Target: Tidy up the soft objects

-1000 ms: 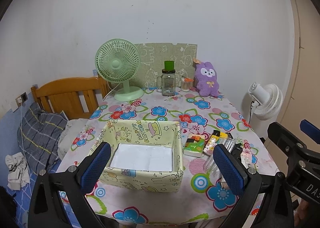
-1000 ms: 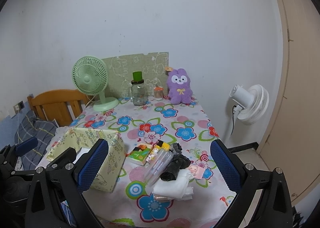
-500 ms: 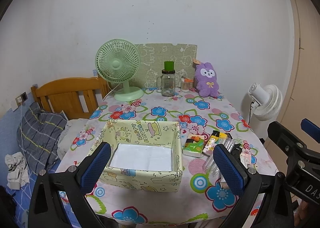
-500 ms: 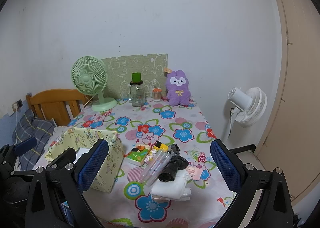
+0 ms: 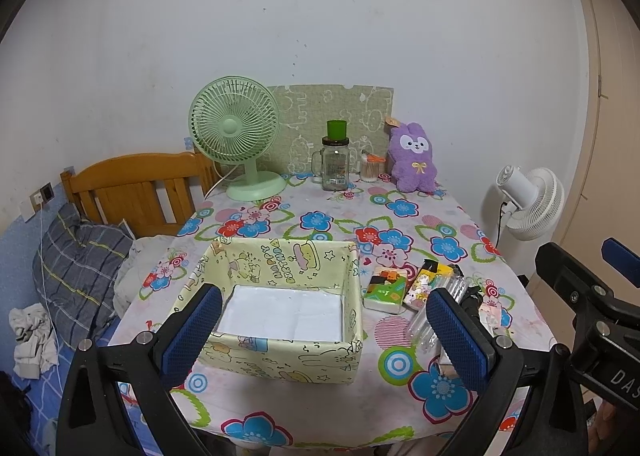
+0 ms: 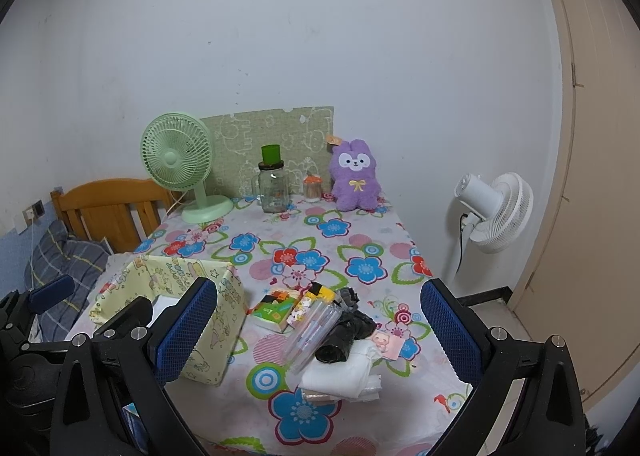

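Observation:
A yellow-green fabric box (image 5: 280, 312) with a white bottom stands on the flowered table (image 5: 328, 223); it also shows in the right wrist view (image 6: 208, 296). Right of it lies a pile: a green tissue pack (image 6: 274, 310), a clear pouch (image 6: 310, 330), a black cloth bundle (image 6: 348, 330), a folded white cloth (image 6: 342, 374) and a small pink packet (image 6: 386, 344). A purple plush rabbit (image 6: 354, 175) sits at the back. My left gripper (image 5: 324, 336) is open and empty above the box's near side. My right gripper (image 6: 320, 336) is open and empty above the pile.
A green desk fan (image 5: 236, 135), a glass jar with a green lid (image 5: 335, 163) and a small jar (image 5: 370, 167) stand at the back by a green board. A wooden chair (image 5: 136, 187) and bedding are left. A white floor fan (image 6: 496, 211) stands right.
Both views have shifted slightly; the right gripper has drawn back and up a little from the table. Nothing on the table has moved.

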The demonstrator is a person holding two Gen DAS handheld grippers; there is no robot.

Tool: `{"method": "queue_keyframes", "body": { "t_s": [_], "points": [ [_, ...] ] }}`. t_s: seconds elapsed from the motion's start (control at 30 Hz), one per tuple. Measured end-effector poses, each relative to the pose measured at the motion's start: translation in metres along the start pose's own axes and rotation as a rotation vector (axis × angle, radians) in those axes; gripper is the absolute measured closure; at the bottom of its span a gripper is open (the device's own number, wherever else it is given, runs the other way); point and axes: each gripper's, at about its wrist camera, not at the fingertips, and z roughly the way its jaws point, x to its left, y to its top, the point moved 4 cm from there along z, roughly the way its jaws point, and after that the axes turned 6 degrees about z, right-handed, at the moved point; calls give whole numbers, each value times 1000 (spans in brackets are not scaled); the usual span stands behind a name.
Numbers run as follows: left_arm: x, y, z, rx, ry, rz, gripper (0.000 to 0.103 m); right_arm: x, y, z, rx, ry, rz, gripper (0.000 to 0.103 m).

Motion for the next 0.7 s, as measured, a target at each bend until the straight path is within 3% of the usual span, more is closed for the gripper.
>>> {"method": "queue_keyframes", "body": {
  "t_s": [0.7],
  "points": [
    [-23,-9,22,29,5,21,5,-16,-11,20,16,-14,3,0]
  ]
}}
